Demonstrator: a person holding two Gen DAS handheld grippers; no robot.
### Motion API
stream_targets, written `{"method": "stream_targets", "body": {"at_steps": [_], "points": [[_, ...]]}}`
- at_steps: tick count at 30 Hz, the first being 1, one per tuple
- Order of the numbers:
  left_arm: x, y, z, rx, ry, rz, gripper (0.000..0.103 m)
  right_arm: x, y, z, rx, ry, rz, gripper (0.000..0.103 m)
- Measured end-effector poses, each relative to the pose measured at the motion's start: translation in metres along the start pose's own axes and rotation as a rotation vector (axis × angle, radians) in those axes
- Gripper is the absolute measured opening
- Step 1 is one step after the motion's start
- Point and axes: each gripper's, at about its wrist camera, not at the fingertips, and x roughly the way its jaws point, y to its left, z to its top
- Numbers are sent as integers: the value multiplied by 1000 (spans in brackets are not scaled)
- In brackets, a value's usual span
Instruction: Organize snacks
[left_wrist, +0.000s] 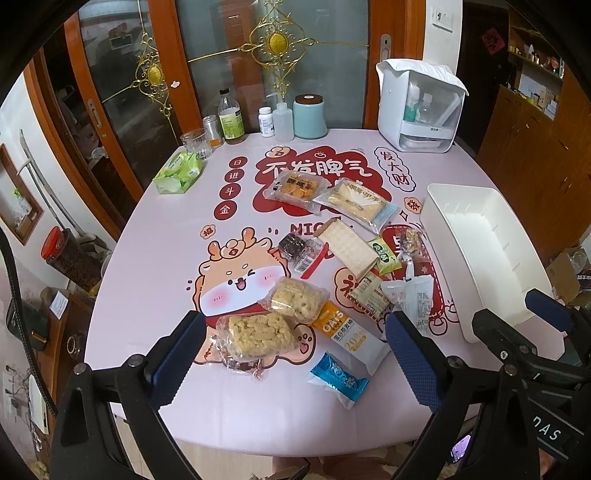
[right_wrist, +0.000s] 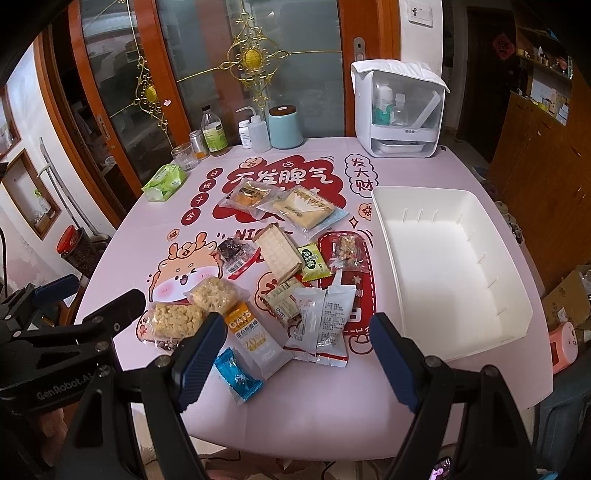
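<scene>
Legible txt: "OATS" + "20%" on orange/white bar wrapper (right_wrist: 258, 339); "GenRobot.AI" on left gripper (right_wrist: 110, 306) body; tablecloth (left_wrist: 155, 295) print "发大财", "日进斗金".

Glossy plastic snack wrappers (right_wrist: 258, 343); smooth white bin (right_wrist: 461, 221).

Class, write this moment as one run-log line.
stage: before first pick | left hand-held gripper: open, empty | right hand-held gripper: open, empty | snacks: loose on table | white bin: empty

1. Ahead of the claws, beyond the pink printed tablecloth (left_wrist: 155, 295), stand wood-framed glass doors (right_wrist: 122, 92) with gilt scrollwork.
2. Far right: wooden cabinets (left_wrist: 532, 147) and shelves.
3. Far left: a white wall (right_wrist: 26, 229) with a framed picture.
</scene>
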Motion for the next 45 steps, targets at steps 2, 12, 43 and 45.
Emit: {"method": "stream_targets", "body": {"at_steps": [2, 12, 43, 45], "points": [[-4, -2, -1, -2, 2, 5, 97, 0, 1, -4, -1, -1, 7, 82], [-12, -10, -9, -12, 11, 20, 97, -4, -9, -11, -6, 2, 25, 82], [-28, -20, -17, -39, 6, 45, 98, -8, -20, -21, -36, 9, 70, 82], [-29, -19, -17, -32, 10, 49, 98, -8, -18, -22, -38, 5, 74, 82]]}}
